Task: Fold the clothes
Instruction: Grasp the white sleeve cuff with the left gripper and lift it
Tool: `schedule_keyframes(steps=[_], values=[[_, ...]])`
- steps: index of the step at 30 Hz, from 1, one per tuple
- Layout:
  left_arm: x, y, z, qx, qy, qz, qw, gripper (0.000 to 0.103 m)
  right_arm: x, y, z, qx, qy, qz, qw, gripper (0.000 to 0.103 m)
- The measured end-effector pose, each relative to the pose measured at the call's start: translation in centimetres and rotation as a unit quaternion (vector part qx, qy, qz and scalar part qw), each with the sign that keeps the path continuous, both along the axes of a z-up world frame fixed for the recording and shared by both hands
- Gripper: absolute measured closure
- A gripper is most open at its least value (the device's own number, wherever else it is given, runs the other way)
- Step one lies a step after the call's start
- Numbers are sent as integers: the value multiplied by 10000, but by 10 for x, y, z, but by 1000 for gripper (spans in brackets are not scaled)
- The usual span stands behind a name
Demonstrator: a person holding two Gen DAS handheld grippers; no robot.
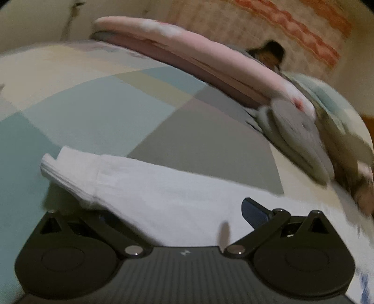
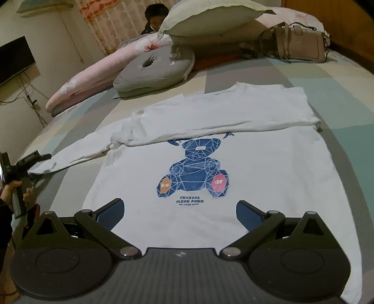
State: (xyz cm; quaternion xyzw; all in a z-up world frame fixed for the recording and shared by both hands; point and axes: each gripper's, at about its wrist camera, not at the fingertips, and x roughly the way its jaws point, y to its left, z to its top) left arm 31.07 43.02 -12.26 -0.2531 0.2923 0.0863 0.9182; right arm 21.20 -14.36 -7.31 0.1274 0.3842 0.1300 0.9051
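A white sweatshirt with a blue bear print lies flat on the bed, front up. One sleeve is folded across the chest. The other sleeve stretches out to the left. My right gripper hovers open over the hem, with nothing between its fingers. My left gripper, held by a hand, is at the end of that outstretched sleeve. In the left wrist view the sleeve and cuff lie across my left gripper. Its jaws stand wide apart; the left finger is hidden under the cloth.
The patchwork bedsheet shows around the shirt. A grey ring cushion, a pink rolled quilt, a pillow and a handbag lie at the far end. A person sits behind the pillows. A dark screen hangs on the left wall.
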Motion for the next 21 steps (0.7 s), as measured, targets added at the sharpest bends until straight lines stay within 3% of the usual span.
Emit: schedule_keyframes(steps=[1,3,6,11,15,21], values=[[1,-1,1,-109,-6,66,9999,1,0,-1,0,-5,2,-11,10000,0],[5,-10,3,-133,-18,-391,9991,1,1,-3,-1,37,19,-29,10000,0],[16,-14,0,490,135,-430,9978,1,4,-4,-4,79,61,-72,9999,0],[27,-5,5,117,116,180,9997,1,-1,-2,-4,59,30,67,10000,0],[24,-18,25,-12,-374,18,9993,1,-3,1,-5,15,39,254,9997,0],[22,-43,61,19,-588,-215,9980,1,-11,6,-5,17,29,542,9985,0]])
